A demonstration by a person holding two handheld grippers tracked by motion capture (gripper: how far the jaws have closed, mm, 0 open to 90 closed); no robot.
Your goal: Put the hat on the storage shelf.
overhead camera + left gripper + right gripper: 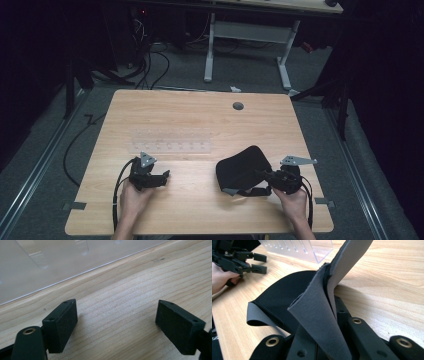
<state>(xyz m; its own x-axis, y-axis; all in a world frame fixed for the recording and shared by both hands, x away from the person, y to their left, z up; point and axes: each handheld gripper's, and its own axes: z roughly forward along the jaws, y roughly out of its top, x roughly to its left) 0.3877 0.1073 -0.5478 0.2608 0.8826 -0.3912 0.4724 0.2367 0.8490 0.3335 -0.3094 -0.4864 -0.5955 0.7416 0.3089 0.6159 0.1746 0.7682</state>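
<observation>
**Black pad pinched at the right, left jaws standing wide**

Dark curtains and grey carpet ring a pale wooden table (200,200), with cables trailing on the floor behind it and the legs of a white desk (247,45) beyond. From the high view, a clear plastic rack (171,141) lies flat near the middle of the table, faint and hard to read against the wood. Just below it the left gripper (162,177) rests on the wood in the person's left hand (134,197), pointing right. At the right, the right gripper (262,181) points left into a black pad (242,167), whose near edge is lifted off the table while its far part lies flat.

Seen from the left gripper view, both jaws are spread wide over bare wood with nothing between them, and the rack's clear edge (50,267) runs across the top, cut off by the frame.

Up close in the right gripper view, the jaws are closed tight on the pad (287,295), whose grey underside curls up from the pinch and hides the jaw tips. A second flap droops at the left. Farther off sit the left gripper (259,263) and one end of the rack (312,250).
</observation>
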